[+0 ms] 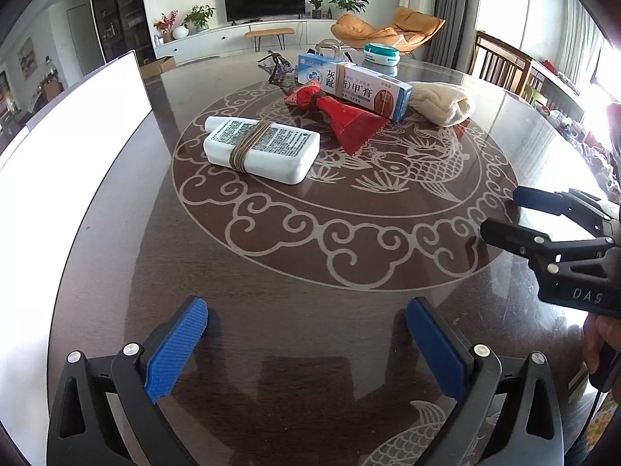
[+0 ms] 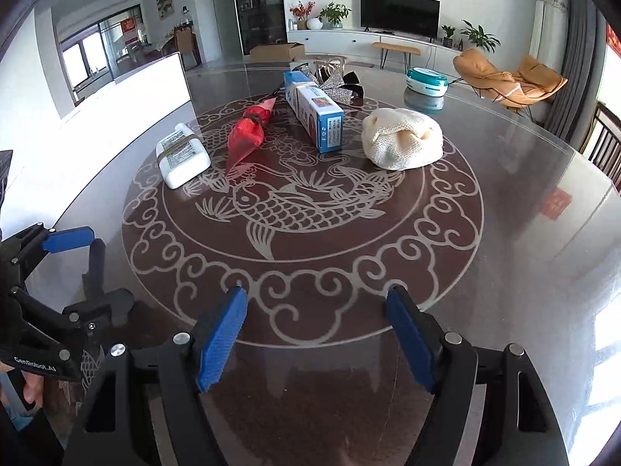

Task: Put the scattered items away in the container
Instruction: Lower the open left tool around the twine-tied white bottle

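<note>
Several items lie on the far half of the dark round table (image 1: 310, 256). They are a white bottle (image 1: 264, 147) (image 2: 182, 155) wrapped in rubber bands, a red tied packet (image 1: 341, 116) (image 2: 248, 132), a blue-and-white carton (image 1: 357, 81) (image 2: 314, 108) and a cream knitted cloth (image 1: 442, 105) (image 2: 401, 139). A large white container (image 1: 77, 124) (image 2: 128, 93) stands at the table's left edge, overexposed. My left gripper (image 1: 306, 334) (image 2: 97, 268) is open over bare table, well short of the bottle. My right gripper (image 2: 316, 334) (image 1: 504, 211) is open too, with nothing between its pads.
A teal round tin (image 1: 382, 54) (image 2: 427, 77) sits at the far side, with a silver bow (image 2: 337, 85) and dark clips (image 1: 275, 64) behind the carton. Wooden chairs (image 1: 500, 62) stand at the right rim. A hand (image 1: 601, 341) grips the right tool.
</note>
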### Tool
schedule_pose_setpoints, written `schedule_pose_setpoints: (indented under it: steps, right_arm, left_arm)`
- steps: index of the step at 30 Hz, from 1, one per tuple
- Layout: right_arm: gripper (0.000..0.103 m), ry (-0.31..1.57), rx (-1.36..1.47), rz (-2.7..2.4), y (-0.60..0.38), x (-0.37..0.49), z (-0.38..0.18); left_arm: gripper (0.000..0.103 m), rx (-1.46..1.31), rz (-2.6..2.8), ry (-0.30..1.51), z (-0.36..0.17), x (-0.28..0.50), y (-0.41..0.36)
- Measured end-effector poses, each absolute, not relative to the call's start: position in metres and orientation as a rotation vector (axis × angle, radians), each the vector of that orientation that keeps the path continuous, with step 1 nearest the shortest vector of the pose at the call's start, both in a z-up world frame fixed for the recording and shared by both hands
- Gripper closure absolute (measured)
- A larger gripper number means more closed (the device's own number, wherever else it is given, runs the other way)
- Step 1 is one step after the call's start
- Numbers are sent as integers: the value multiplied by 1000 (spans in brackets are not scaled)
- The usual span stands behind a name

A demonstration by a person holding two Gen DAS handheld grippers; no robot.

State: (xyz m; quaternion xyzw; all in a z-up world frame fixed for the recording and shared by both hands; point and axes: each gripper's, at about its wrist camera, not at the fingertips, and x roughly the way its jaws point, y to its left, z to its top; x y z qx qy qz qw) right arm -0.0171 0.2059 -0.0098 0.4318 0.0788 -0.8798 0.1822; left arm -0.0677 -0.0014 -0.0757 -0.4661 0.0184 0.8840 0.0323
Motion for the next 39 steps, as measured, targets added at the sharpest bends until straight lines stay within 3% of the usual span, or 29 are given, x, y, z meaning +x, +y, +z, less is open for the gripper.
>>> schedule_pose_setpoints:
  steps: [5,9,14,21,33,39]
  right_arm:
    - [27,239,1232,-2508,202,-19,-12]
    - [27,223,1246,-2540,206,-20,-13]
    - [27,225,1246,-2545,205,-20,-13]
    - [27,226,1246,-2545,205,-21,-13]
    - [27,221,1247,-2546,205,-21,-13]
    - [27,221,1247,-2546,205,-21,-13]
  left_arm:
    - [0,-1552,2742,-34,-74,-85,-2]
    - [0,-1484,2752,-485,-56,-100,-37]
    - [0,-1539,2725,-722,-41,-139,-66]
    - [0,-1624,2848,-683,-33,-182,-54]
    - [0,-1785,2873,-750,-63,-191,-46]
    - [0,-1825,2919,-586,-66,-197,-31]
